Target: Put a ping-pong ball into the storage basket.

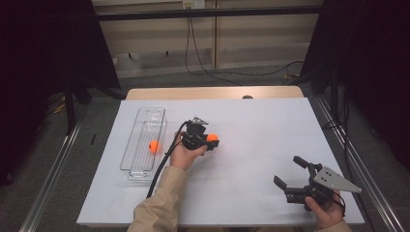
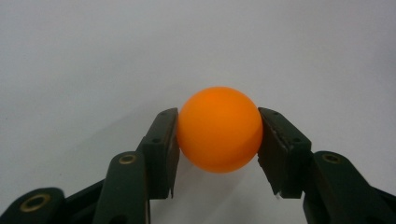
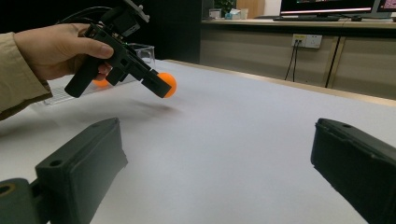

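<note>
Closest to the person, the right gripper [image 1: 294, 180] rests low over the bench [image 1: 251, 145] at the near right corner. Its fingers [image 3: 79, 163] are spread wide with nothing between them. It is well apart from both balls.

Farther in, near the middle of the bench, the left gripper [image 1: 211, 141] is pinching an orange ball [image 2: 219, 129]. One finger presses each side of the ball, and the ball hangs a little above the white top, with its shadow under it.

To the left of that hand lies a clear tray [image 1: 141, 129]. It is long and thin, and its long side runs away from the person. A second orange ball [image 1: 154, 146] sits inside it, in the near half.

So the tray is to the left of the held ball, just beside the left hand. The left hand is much nearer to it than the right hand. I think the held ball goes into the tray next.

Count: two orange balls, one tray, two grippers.
</note>
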The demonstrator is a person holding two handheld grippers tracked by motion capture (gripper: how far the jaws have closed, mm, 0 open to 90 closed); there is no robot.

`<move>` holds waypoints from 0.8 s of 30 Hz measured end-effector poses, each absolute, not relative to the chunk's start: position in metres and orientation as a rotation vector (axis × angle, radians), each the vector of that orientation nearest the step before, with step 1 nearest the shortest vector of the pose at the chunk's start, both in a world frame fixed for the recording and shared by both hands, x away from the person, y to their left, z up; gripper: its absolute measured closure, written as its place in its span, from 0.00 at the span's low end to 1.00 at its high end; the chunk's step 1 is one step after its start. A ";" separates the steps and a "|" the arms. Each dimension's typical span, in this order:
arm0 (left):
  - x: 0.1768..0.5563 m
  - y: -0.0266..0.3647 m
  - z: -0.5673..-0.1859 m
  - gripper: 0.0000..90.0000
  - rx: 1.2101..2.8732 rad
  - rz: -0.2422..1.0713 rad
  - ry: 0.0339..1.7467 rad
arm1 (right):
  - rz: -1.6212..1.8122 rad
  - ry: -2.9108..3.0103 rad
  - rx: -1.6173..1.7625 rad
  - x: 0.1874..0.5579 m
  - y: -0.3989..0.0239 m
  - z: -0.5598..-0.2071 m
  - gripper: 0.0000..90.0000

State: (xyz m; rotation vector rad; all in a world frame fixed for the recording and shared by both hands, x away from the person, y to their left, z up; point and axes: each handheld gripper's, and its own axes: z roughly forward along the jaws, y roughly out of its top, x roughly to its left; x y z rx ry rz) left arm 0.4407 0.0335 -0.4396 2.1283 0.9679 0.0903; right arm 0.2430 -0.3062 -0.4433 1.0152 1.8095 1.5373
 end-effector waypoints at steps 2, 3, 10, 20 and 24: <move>0.439 0.034 -0.438 0.57 2.124 0.086 0.967 | 1.537 1.809 1.015 0.243 -0.306 -0.443 0.02; 0.439 0.034 -0.437 0.57 2.129 0.088 0.963 | 1.538 1.810 1.014 0.243 -0.306 -0.443 0.02; 0.436 0.037 -0.431 0.57 2.130 0.077 0.953 | 1.540 1.809 1.016 0.243 -0.306 -0.443 0.02; 0.434 0.041 -0.425 0.57 2.132 0.067 0.952 | 1.539 1.810 1.014 0.243 -0.306 -0.443 0.02; 0.433 0.044 -0.423 0.57 2.125 0.062 0.959 | 1.540 1.809 1.015 0.243 -0.306 -0.443 0.02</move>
